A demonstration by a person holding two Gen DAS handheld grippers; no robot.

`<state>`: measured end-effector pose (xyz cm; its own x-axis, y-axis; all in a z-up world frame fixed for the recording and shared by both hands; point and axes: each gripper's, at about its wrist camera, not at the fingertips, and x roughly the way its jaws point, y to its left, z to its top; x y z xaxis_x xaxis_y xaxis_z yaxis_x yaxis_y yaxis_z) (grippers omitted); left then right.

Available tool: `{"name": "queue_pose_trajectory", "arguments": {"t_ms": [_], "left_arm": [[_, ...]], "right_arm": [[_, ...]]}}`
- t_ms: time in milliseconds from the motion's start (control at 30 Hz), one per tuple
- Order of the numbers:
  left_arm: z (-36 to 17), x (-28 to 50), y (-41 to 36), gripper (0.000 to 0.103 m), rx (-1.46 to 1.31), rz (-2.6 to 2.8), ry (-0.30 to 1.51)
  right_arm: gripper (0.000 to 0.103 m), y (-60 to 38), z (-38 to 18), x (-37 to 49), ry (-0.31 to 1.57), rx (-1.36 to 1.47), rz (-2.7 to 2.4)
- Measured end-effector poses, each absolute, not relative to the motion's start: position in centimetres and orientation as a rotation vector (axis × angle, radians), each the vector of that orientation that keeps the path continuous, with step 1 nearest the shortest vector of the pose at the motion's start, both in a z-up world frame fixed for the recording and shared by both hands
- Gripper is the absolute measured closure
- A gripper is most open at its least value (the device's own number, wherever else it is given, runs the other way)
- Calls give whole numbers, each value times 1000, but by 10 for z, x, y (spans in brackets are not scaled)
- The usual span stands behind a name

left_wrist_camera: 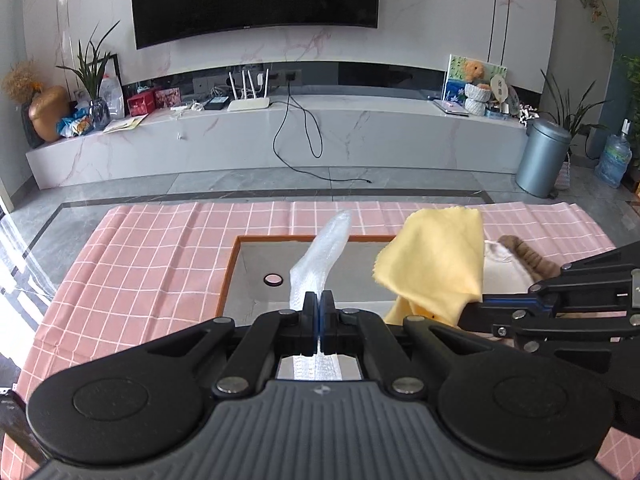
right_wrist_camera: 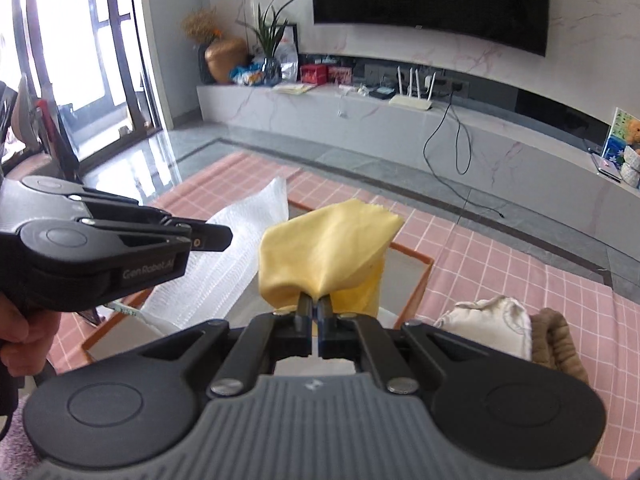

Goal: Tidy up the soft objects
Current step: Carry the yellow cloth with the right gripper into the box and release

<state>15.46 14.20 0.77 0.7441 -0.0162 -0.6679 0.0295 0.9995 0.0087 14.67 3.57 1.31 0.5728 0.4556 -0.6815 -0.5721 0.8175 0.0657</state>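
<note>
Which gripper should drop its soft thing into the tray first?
Probably the left gripper. It is shut on the white foam sheet, which already hangs over the middle of the tray. The right gripper holds the yellow cloth nearer the tray's right edge.

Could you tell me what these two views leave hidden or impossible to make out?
- Tray: left wrist view, near edge hidden by the left gripper; right part behind the yellow cloth.
- White foam sheet: right wrist view, its pinched end hidden behind the left gripper.
- Cream and brown soft items: both views, partly covered by the right gripper; what they are is unclear.
- Small round object in the tray: too small to identify.
</note>
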Motion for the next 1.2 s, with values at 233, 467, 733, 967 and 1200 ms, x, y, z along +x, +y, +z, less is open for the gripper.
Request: {"name": "queue_pose_trajectory", "arguments": {"t_ms": [233, 467, 733, 967, 1200], "left_arm": [[-26, 183, 158, 103, 47, 22, 786], [-51, 196, 168, 103, 36, 42, 830], [-63, 201, 175, 99, 2, 48, 865], [-61, 202, 172, 86, 7, 49, 860], [-52, 193, 163, 35, 16, 75, 826]], "right_arm": [[103, 72, -27, 190, 844, -229, 608], [103, 95, -59, 214, 911, -278, 598], [103, 107, -77, 228, 963, -297, 575], [79, 111, -77, 227, 955, -297, 558], [68, 102, -64, 216, 917, -298, 560]]}}
